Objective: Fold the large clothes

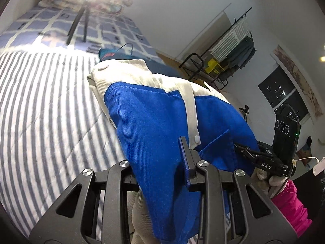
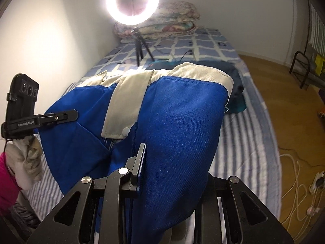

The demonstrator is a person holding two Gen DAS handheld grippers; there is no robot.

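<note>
Bedroom with a ring light [image 2: 132, 0] glaring
White walls [image 2: 50, 30], wood floor [image 2: 270, 77] right of the claw, dark window [image 1: 284, 89], striped bed [image 1: 40, 101] below it.

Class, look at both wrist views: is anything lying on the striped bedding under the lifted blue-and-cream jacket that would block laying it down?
Nothing visible does. The jacket hangs over bare striped bedding; the dark folded clothes and ring light tripod sit farther up the bed.

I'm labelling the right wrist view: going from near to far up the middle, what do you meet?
right gripper → blue and cream jacket → tripod → folded quilts → ring light
</note>
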